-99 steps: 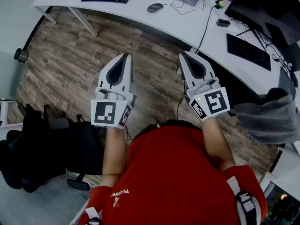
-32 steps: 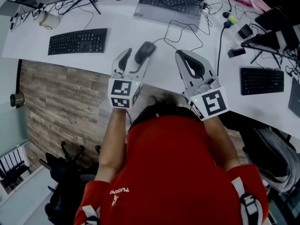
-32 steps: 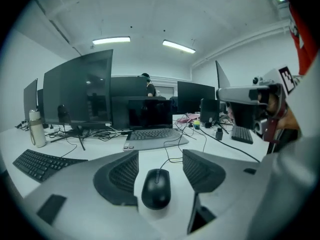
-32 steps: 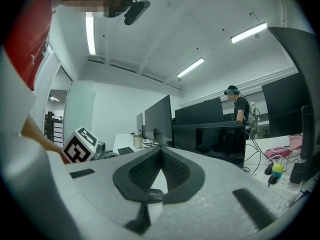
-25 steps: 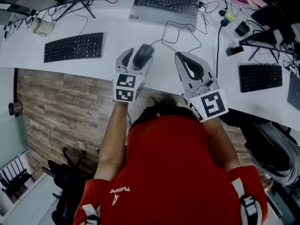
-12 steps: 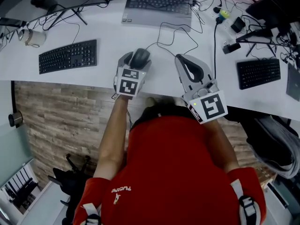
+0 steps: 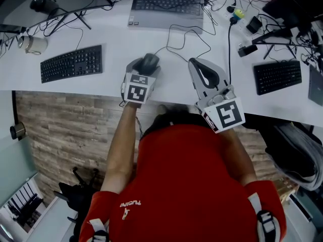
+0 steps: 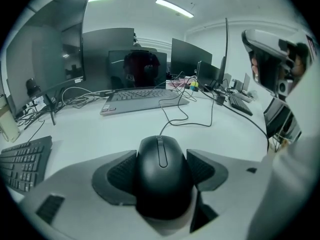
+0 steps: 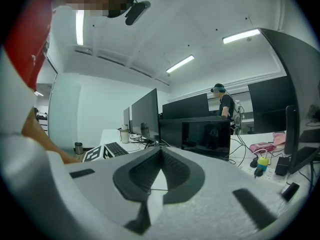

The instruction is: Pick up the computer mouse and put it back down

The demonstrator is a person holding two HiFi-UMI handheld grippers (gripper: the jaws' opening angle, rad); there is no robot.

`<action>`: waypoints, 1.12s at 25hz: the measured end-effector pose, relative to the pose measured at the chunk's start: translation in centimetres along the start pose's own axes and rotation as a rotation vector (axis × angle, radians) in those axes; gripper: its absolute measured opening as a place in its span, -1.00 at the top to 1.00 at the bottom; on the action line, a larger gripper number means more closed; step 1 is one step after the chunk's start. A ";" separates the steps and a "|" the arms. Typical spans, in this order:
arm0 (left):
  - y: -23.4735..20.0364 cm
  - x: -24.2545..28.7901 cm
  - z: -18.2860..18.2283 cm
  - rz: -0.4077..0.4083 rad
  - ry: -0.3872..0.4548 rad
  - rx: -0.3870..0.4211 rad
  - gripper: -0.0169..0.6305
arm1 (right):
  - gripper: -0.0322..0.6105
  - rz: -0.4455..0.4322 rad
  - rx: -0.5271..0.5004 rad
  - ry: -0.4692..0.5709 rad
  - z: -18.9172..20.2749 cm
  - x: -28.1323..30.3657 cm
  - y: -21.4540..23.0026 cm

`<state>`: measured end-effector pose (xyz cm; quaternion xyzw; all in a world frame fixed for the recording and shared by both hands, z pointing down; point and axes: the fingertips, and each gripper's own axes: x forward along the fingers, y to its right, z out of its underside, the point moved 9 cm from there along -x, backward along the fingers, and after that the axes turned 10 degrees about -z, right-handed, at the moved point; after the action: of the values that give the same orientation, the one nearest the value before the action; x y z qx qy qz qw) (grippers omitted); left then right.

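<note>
A black wired computer mouse (image 7: 150, 61) lies on the white desk (image 7: 116, 39) near its front edge. My left gripper (image 7: 145, 64) is tilted down over it with its jaws spread wide, one on each side of the mouse. In the left gripper view the mouse (image 8: 160, 179) fills the gap between the dark pads (image 8: 120, 176), close against both, and still rests on the desk. My right gripper (image 7: 195, 62) hovers to the right of the mouse, above the desk edge. Its tips meet in the right gripper view (image 9: 159, 151), with nothing held.
The mouse cable (image 7: 176, 34) loops back toward a grey laptop (image 7: 169, 4). A black keyboard (image 7: 70, 63) lies at the left, another keyboard (image 7: 277, 76) at the right. A mug (image 7: 31, 44), monitor stands and several cables crowd the back of the desk.
My left gripper has sunk and tipped down over the mouse, so the mouse now sits deeper between its jaws. The right gripper has stayed where it was.
</note>
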<state>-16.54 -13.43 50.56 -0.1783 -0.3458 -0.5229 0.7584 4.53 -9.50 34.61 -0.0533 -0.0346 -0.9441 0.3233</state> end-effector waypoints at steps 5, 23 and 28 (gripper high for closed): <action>-0.1 -0.4 -0.1 -0.020 0.022 -0.017 0.01 | 0.89 -0.001 0.004 0.003 0.1 -0.2 0.1; -0.1 -13.2 -7.4 -0.043 0.355 -0.082 0.01 | 0.89 -0.002 -0.008 0.057 -1.1 -1.9 0.4; -0.2 -17.6 -9.7 -0.063 0.468 -0.088 0.01 | 0.89 0.003 -0.009 0.076 -1.6 -2.9 0.5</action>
<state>-17.20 -7.87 31.22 -0.0741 -0.1430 -0.5879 0.7927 6.97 -8.34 32.70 -0.0188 -0.0178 -0.9451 0.3258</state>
